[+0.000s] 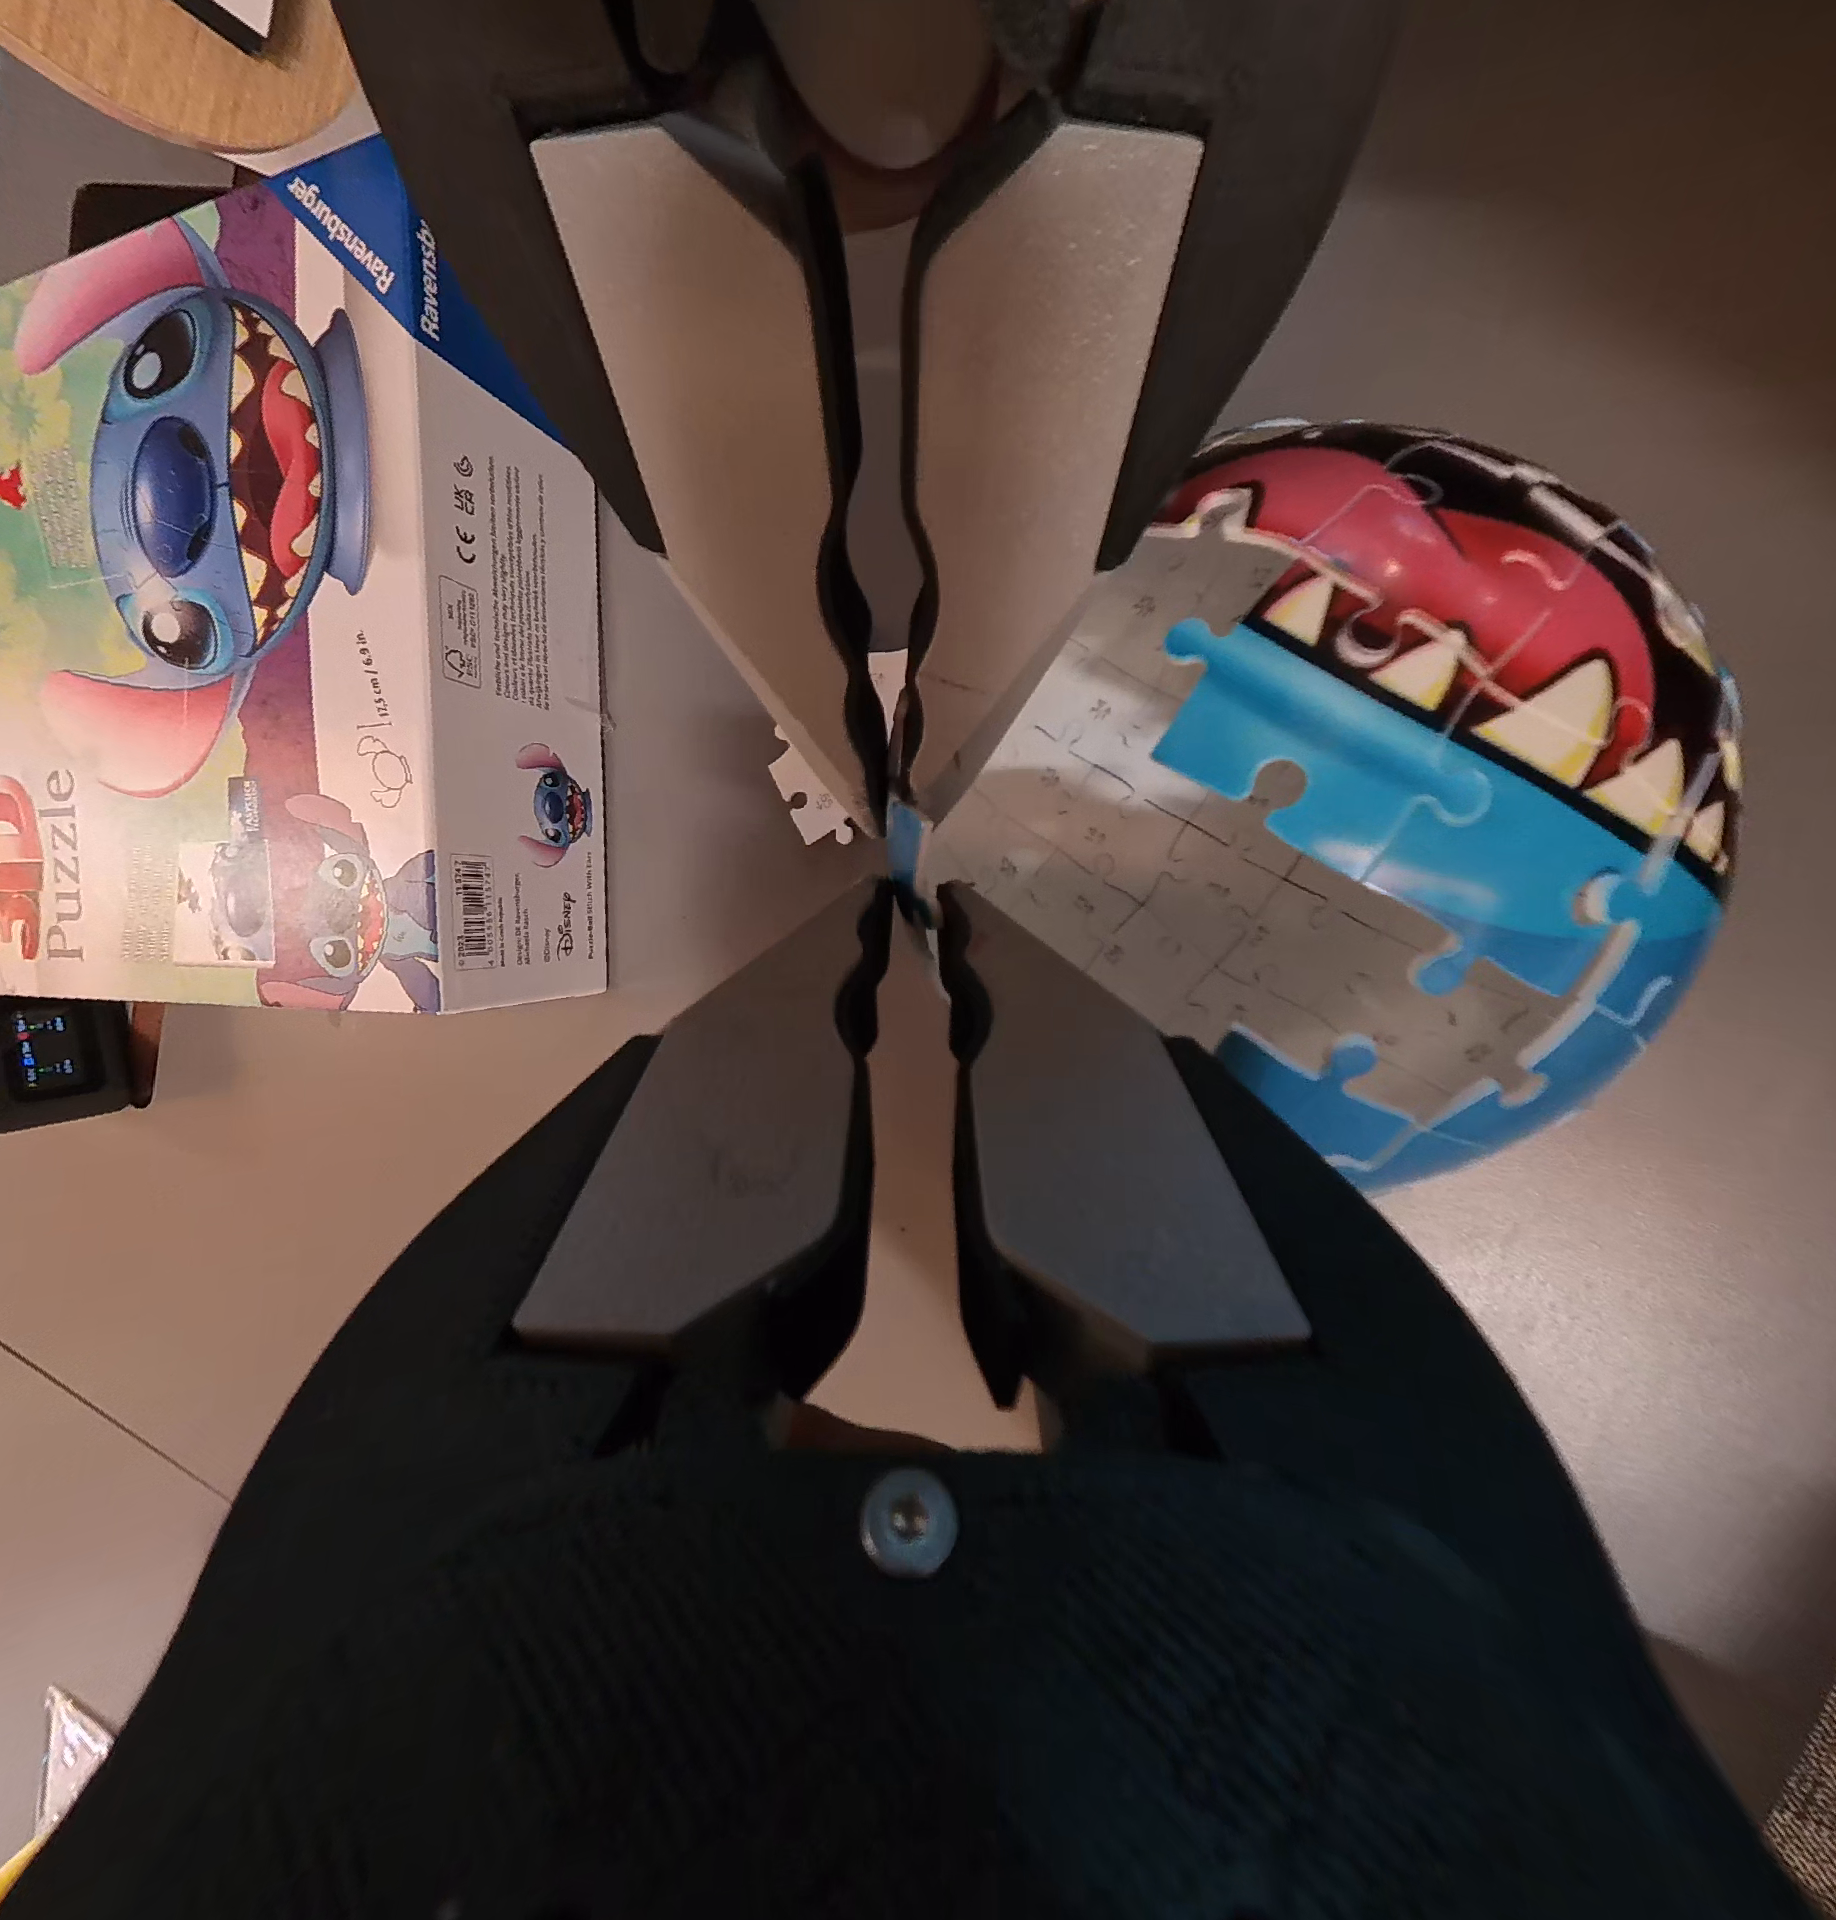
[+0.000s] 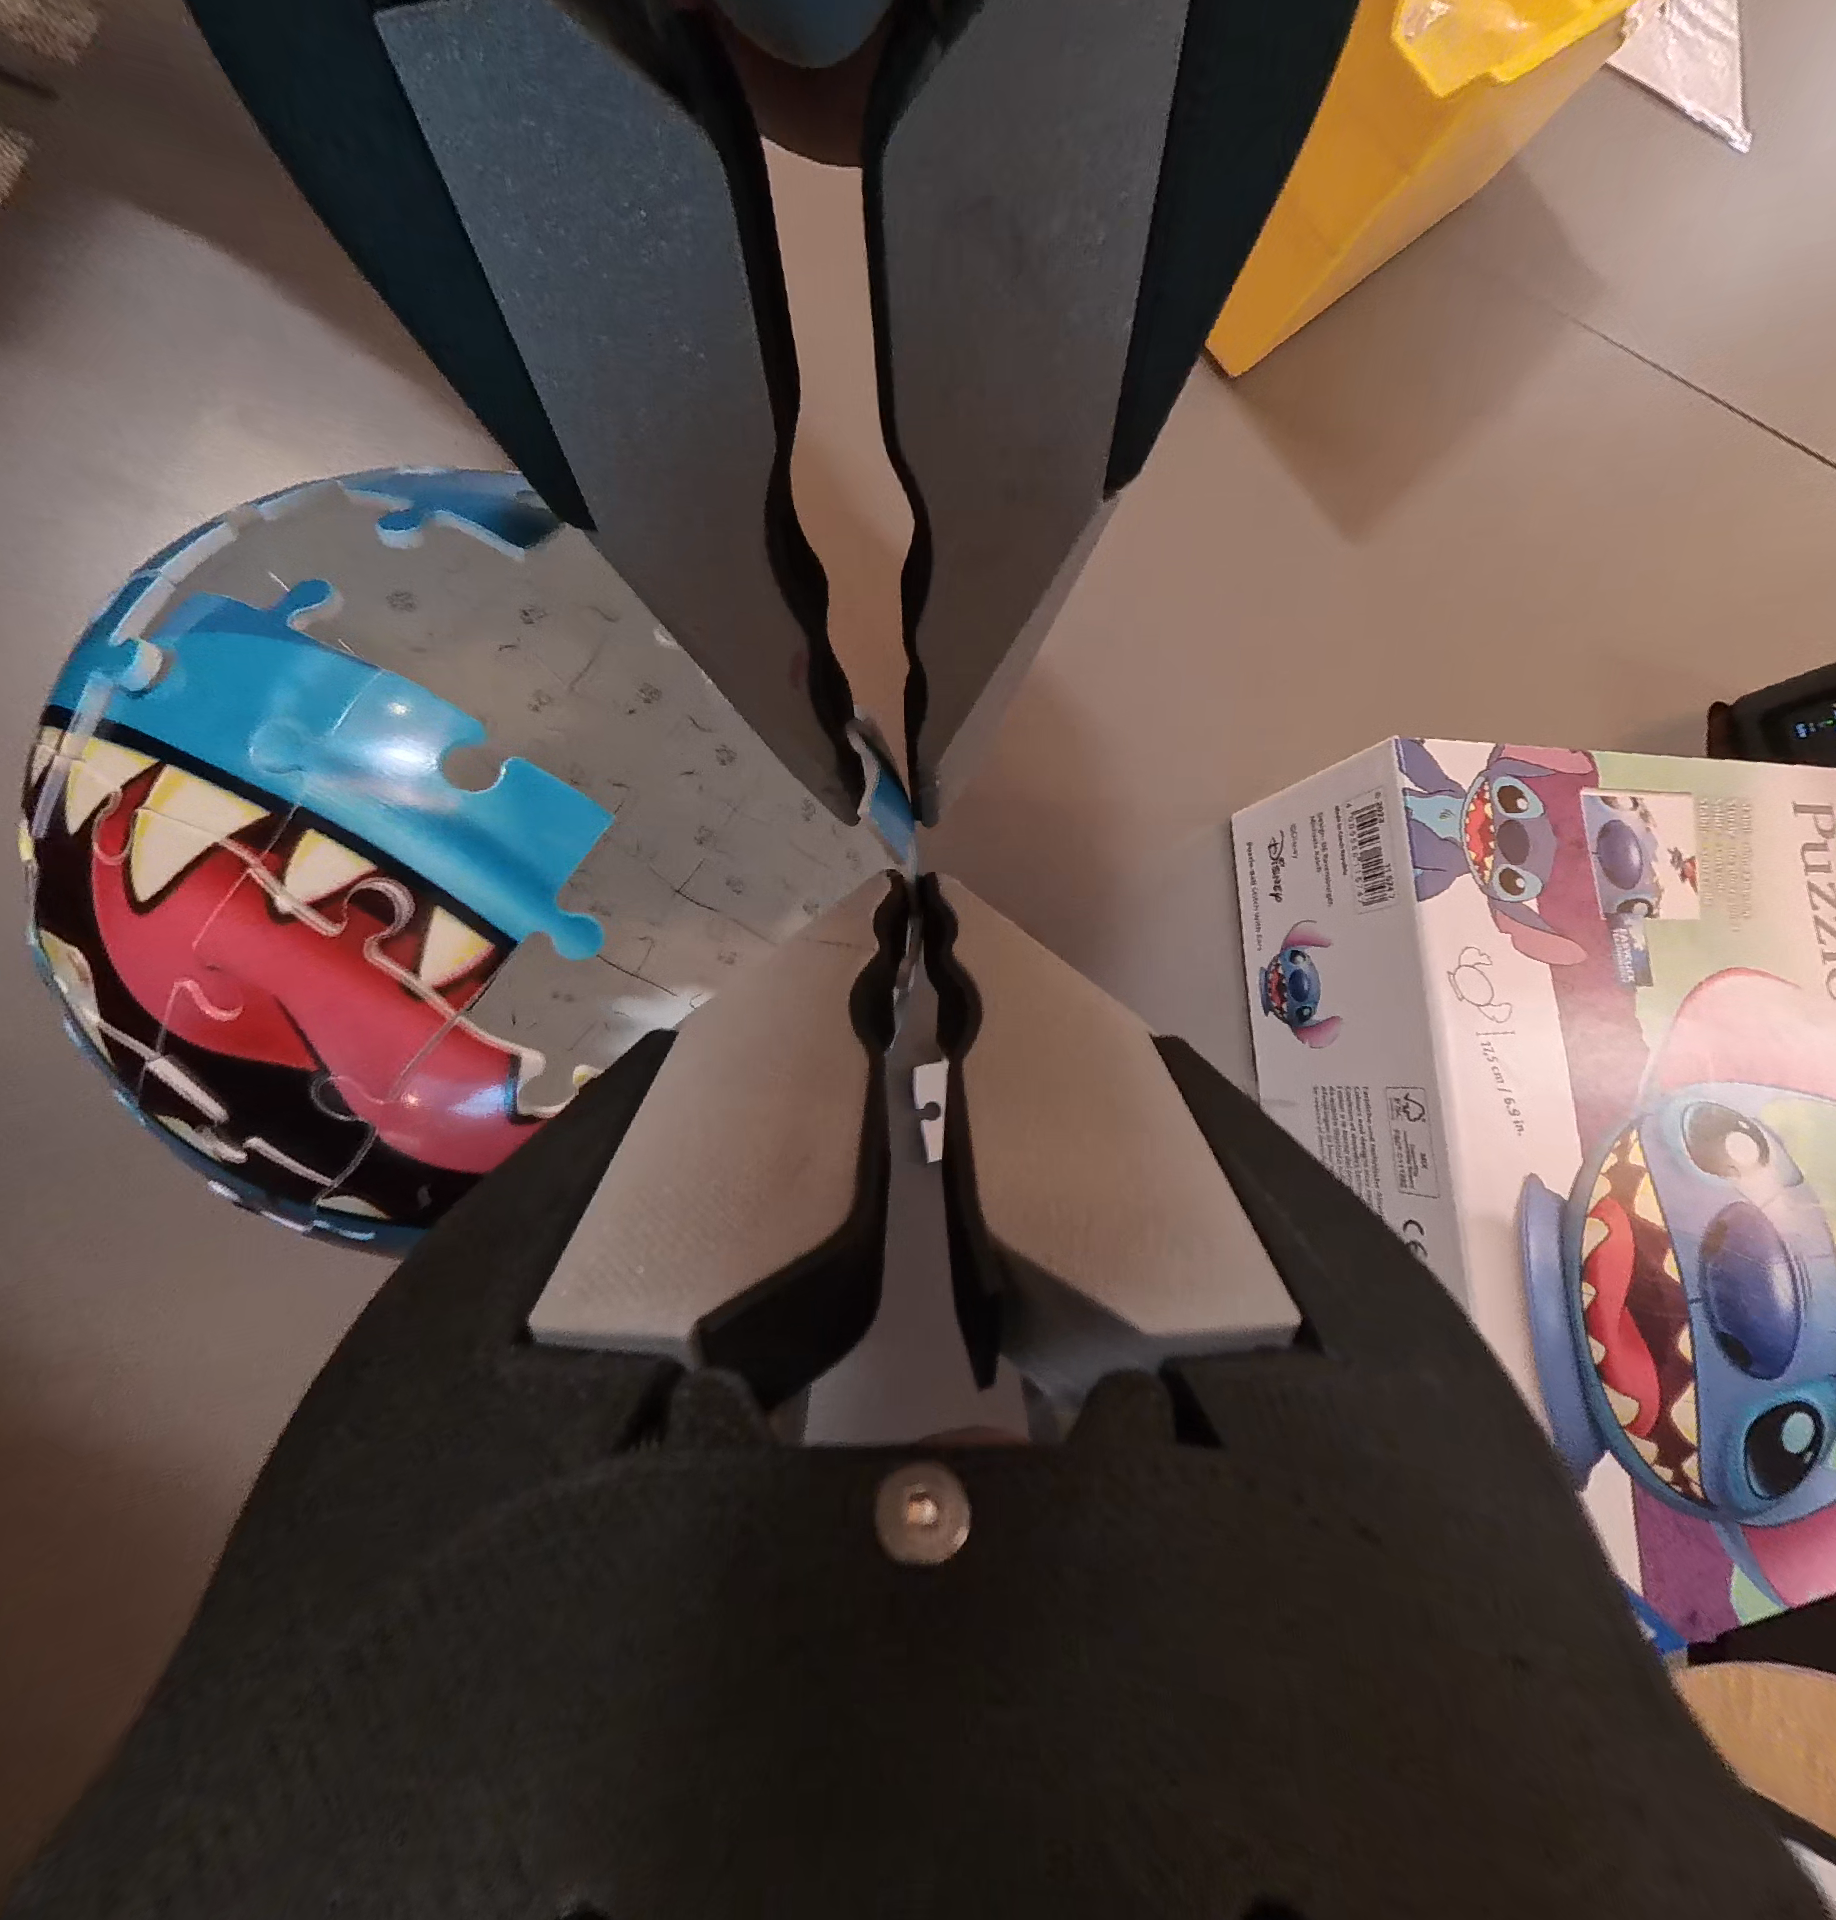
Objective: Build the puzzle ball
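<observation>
The puzzle ball (image 1: 1413, 779) lies on the table to the right of both grippers, partly built, its grey inner side showing through an open gap; it also shows in the right wrist view (image 2: 322, 883). My two grippers meet tip to tip above the table. My left gripper (image 1: 909, 904) is shut on a blue puzzle piece (image 1: 909, 847). My right gripper (image 2: 914, 904) is shut on a white-backed puzzle piece (image 2: 929, 1107), which sticks out beside its fingers in the left wrist view (image 1: 815, 800). The two pieces touch; I cannot tell whether they interlock.
The puzzle box (image 1: 270, 623) lies flat on the side opposite the ball, also seen in the right wrist view (image 2: 1568, 1039). A yellow box (image 2: 1413, 156), a foil bag (image 2: 1683, 62), a small dark device with a screen (image 1: 41, 1049) and a wooden board (image 1: 166, 83) stand around. Less than 4 cm separates the two grippers' tips.
</observation>
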Available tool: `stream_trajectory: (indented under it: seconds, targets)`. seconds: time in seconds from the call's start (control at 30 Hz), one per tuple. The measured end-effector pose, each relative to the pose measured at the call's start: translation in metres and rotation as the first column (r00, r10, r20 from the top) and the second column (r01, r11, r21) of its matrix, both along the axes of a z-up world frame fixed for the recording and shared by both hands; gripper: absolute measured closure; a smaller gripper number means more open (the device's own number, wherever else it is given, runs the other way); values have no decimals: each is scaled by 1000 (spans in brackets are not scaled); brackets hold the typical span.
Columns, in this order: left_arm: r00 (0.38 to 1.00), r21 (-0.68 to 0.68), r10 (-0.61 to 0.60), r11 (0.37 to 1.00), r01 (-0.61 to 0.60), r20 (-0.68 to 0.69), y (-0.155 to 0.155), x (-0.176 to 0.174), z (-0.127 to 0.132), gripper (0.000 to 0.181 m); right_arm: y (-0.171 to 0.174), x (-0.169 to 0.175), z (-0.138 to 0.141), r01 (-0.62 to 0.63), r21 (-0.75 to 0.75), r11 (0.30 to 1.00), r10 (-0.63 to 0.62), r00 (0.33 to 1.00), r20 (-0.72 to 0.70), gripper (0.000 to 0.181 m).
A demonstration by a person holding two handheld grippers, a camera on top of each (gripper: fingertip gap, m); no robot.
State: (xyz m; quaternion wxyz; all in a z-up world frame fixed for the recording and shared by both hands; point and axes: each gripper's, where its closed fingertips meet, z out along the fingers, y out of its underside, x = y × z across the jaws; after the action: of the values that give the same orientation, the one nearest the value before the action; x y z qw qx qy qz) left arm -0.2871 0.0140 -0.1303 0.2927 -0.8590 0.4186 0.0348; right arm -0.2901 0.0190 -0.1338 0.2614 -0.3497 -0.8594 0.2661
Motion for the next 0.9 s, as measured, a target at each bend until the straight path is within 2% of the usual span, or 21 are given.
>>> stream_trajectory:
  seconds: [0.23,0.33,0.43,0.53,0.67,0.9]
  targets:
    - [1000,-7,10,1000,-10,-2,-1,-1,-1,171,-2,3,-1,10,-41,999,-8,999,40,180]
    - [999,-9,25,1000,-25,26,-1,0,2,164,4,3,4,32,-39,999,-31,999,24,160]
    - [997,-5,27,1000,-27,74,-3,1,12,158,2,10,14,3,-48,999,-2,1000,12,160]
    - [993,30,39,999,-43,114,-5,-2,28,155,1,14,23,-8,-67,998,8,1000,-9,151]
    - [984,67,65,995,-77,164,-8,-9,46,155,-2,18,25,-30,-90,995,29,1000,-7,156]
    - [976,108,111,985,-133,188,-23,-19,53,154,-5,22,31,-36,-99,994,33,999,-23,151]
